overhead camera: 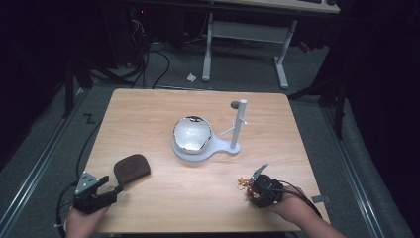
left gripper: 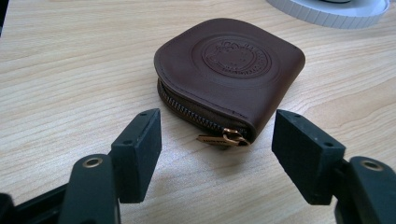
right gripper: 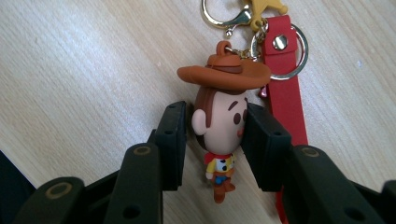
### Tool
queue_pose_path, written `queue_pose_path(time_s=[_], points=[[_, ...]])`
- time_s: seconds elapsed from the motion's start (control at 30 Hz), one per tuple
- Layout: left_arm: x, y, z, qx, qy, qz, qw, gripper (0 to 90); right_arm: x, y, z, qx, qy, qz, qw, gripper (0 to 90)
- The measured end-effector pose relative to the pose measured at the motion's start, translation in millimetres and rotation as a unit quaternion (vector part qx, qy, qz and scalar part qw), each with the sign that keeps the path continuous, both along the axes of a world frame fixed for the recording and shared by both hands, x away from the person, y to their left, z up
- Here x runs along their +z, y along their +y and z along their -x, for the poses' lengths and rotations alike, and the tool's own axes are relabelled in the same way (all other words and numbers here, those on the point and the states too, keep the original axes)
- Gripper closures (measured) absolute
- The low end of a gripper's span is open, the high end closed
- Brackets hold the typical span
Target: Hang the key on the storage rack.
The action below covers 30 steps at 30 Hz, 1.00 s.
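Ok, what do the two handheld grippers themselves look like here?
Both are black. The left gripper carries a grey three-cornered plate on top and has blocky black pads with small holes. The right gripper has similar jaws with brass-coloured rivets; dark cables trail from each.

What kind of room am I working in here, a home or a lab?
Most likely a lab or test workshop, not a home. A lone wooden table stands on grey carpet, cables trail across the floor behind it, and a white-framed workbench stands at the back in a darkened room.
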<state>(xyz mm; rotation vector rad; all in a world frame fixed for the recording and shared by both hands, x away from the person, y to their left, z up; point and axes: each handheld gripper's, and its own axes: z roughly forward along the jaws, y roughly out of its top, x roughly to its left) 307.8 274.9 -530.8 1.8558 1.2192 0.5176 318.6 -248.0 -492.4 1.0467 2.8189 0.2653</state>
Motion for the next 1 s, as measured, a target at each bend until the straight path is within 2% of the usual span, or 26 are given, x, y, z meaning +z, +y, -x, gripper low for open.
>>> queue_pose_path(time_s=[0.07, 0.2, 0.5, 0.73, 1.0], points=[[-0.2, 0.3, 0.0, 0.000, 0.001, 0.001, 1.0000, 33.6, -0.5, -1.0, -0.9, -0.011, 0.002, -0.011, 0.9999, 62.3], [-0.1, 0.2, 0.1, -0.001, 0.001, 0.002, 1.0000, 33.6, -0.5, -1.4, -1.5, -0.008, 0.007, -0.014, 0.9998, 65.7], [0.4, 0.2, 0.5, 0.000, -0.003, 0.003, 1.0000, 33.6, 2.1, 5.0, -2.9, -0.002, 0.015, 0.011, 0.9998, 66.7], [0.1, -0.9, 0.1, -0.004, -0.002, 0.003, 1.0000, 33.6, 19.2, -5.2, -5.9, -0.024, 0.026, -0.002, 0.9994, 66.7], [-0.2, -1.0, -0.2, -0.004, -0.002, 0.004, 1.0000, 33.5, 44.7, -23.8, -7.5, -0.053, 0.020, -0.008, 0.9984, 66.8]])
